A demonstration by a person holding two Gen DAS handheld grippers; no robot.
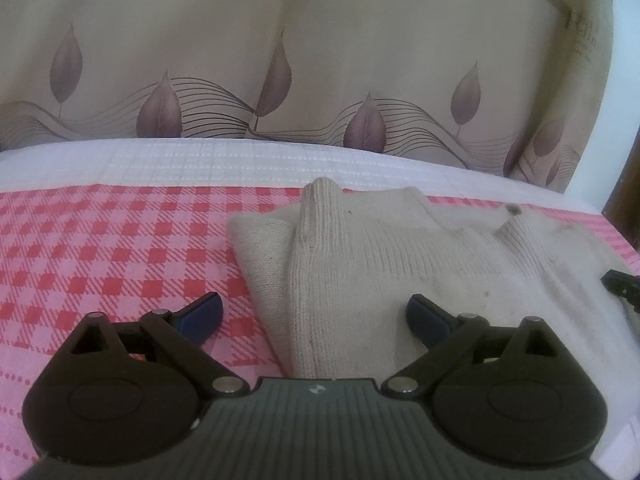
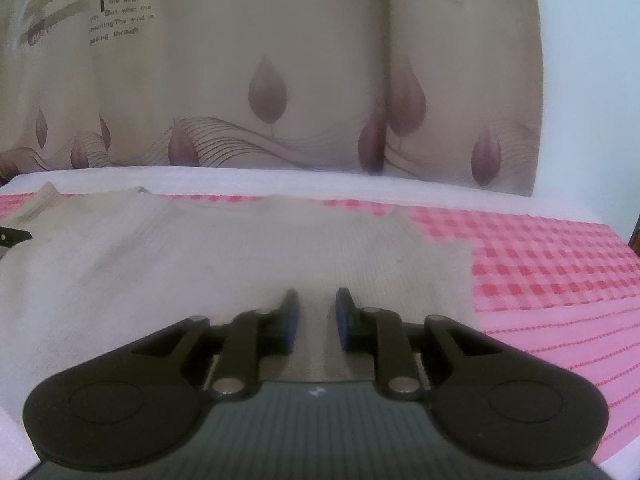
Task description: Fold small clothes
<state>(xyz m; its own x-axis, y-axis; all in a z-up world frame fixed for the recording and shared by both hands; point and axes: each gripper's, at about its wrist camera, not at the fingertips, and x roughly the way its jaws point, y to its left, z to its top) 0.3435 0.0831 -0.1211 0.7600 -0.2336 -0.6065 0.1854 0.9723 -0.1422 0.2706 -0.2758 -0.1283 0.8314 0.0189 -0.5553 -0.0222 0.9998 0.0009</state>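
Your sweater [image 1: 360, 256] has one sleeve [image 1: 316, 216] folded in; the rest is left. Left hand-held gripper [image 1: 316, 316] wide open and empty, right hand-held gripper [image 2: 317, 312] narrowly open, gripping nothing.

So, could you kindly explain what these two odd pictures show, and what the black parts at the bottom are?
Each picture comes from a wide-angle camera mounted on a hand-held grasping tool, looking forward along its two blue-tipped fingers. One shows the left tool, its fingers spread wide over the edge of a cream knitted sweater. The other shows the right tool, its fingers closer together but with a gap, over the same sweater. Neither holds anything. The sweater lies on a pink and red checked cloth, one sleeve folded inward. A leaf-patterned curtain hangs behind.
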